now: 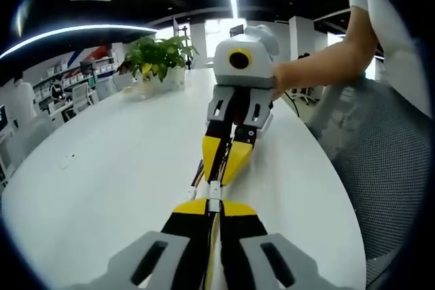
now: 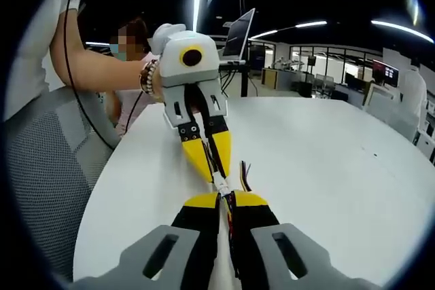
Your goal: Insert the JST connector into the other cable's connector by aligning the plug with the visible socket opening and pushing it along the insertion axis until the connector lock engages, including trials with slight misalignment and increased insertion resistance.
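Note:
Over the white table [image 1: 102,168] my two grippers meet tip to tip. My left gripper [image 1: 212,203] rises from the bottom of the left gripper view, jaws shut on a small white JST connector [image 1: 214,189]. My right gripper [image 1: 223,176] comes in from above, held by a person's hand, and is shut on the other cable's connector. In the right gripper view my right gripper [image 2: 228,198] is at the bottom, and thin red, black and yellow wires [image 2: 243,170] stick out beside its jaws. The left gripper [image 2: 216,173] faces it, with the white connector [image 2: 221,183] between them. The joint itself is too small to judge.
A potted plant [image 1: 158,56] stands at the table's far end. A grey mesh chair [image 1: 387,168] sits along the table's edge, also as the chair [image 2: 47,168]. An open laptop [image 2: 241,32] is on the far side. A person's forearm [image 1: 326,66] reaches in.

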Motion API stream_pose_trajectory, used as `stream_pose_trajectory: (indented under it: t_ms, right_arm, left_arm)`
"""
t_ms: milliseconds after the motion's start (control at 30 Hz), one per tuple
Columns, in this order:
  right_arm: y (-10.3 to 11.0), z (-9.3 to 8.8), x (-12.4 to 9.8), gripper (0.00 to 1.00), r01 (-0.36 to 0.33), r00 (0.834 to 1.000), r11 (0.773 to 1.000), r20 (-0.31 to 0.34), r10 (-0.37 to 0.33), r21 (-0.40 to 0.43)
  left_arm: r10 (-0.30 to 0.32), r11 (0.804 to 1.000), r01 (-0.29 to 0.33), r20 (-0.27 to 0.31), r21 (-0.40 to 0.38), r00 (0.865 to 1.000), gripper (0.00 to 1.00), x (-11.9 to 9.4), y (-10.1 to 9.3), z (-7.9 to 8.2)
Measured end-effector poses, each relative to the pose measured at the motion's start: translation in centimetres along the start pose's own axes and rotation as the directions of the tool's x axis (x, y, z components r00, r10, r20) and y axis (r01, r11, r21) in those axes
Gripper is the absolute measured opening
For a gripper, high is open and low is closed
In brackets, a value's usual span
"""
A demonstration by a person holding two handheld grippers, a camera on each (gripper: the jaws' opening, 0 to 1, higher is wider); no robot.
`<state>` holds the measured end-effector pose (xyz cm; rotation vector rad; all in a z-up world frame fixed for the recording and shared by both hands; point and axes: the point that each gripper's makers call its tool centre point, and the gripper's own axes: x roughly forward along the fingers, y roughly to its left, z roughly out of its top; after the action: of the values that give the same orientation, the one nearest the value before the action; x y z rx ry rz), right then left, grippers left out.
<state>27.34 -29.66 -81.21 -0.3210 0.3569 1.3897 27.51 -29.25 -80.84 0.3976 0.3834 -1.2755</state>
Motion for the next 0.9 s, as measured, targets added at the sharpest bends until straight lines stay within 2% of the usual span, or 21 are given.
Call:
stream_pose_trajectory:
  t_ms: [700,900]
  right_arm:
    - [-0.01,-0.42,0.06,0.03,0.001,1.000,1.000,-0.001,-0.001,0.023]
    - [-0.71,-0.56,-0.19,0.03,0.035,0.999,0.999,0.005,-0.035,0.031]
  left_arm:
    - [-0.002,1.000,0.002,-0.008,-0.005,1.000,0.00,0.48,-0.09,-0.15]
    - [0.037,0.999,-0.037,-0.030,-0.003,0.999,0.00,0.98,0.59,0.06]
